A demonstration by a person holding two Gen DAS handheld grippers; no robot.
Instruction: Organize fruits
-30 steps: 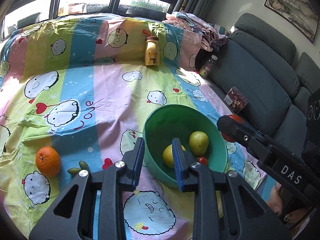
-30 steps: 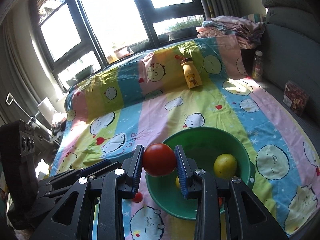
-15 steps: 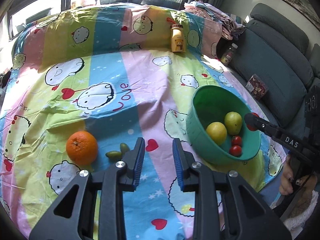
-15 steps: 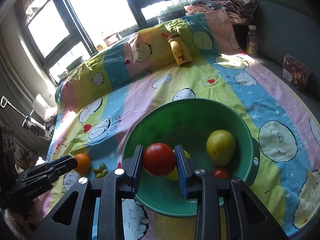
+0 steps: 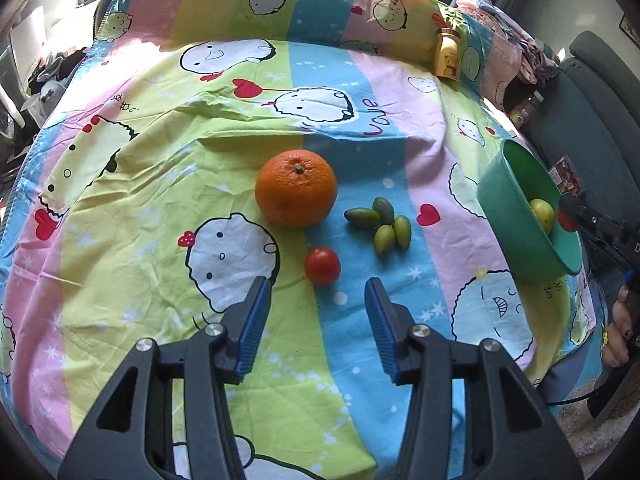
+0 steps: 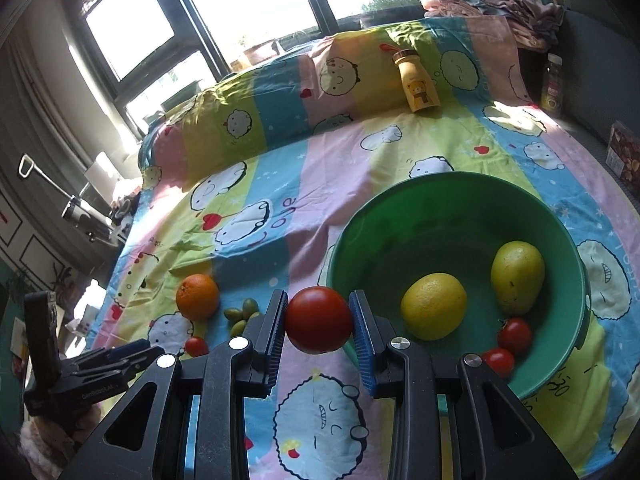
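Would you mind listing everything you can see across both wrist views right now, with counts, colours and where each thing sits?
bowl: one, green, on the sheet at the right
lemon: one, yellow, inside the bowl
pear: one, yellow-green, inside the bowl
cherry tomatoes: two, red, at the bowl's near side
big tomato: one, red, clamped in the right gripper beside the bowl's rim
orange: one, orange, on the sheet
small tomato: one, red, near side of the orange
olive-like fruits: four, green, clustered right of the orange
bottle: one, yellow with bear, far end
sheet: one, striped cartoon print
sofa: grey, at right
left gripper: open, above the small tomato
right gripper: shut on the big tomato
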